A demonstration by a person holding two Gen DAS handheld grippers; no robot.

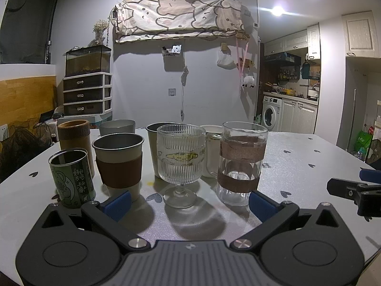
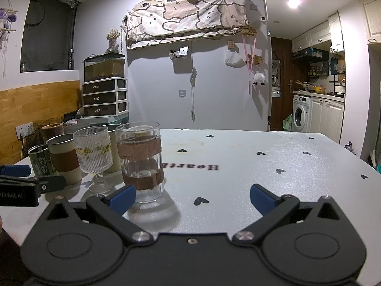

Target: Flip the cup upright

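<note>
Several cups stand upright in a cluster on the grey table [image 1: 297, 152]. In the left wrist view a ribbed stemmed glass [image 1: 181, 159] stands straight ahead, a tall clear glass with brown bands [image 1: 241, 162] to its right, a metal cup with a brown sleeve [image 1: 119, 164] and a green tin [image 1: 71, 176] to its left. My left gripper [image 1: 189, 203] is open and empty just before the stemmed glass. My right gripper [image 2: 193, 197] is open and empty, with the banded glass [image 2: 141, 162] at its left finger [image 2: 122, 199].
Behind the front row stand a brown cardboard tube [image 1: 73, 135], a grey cup [image 1: 117, 126], a beige cup [image 1: 154, 143] and a white cup [image 1: 212, 133]. The right gripper's tip [image 1: 352, 188] shows at the left view's right edge. The table's right half [image 2: 273, 162] bears only heart prints.
</note>
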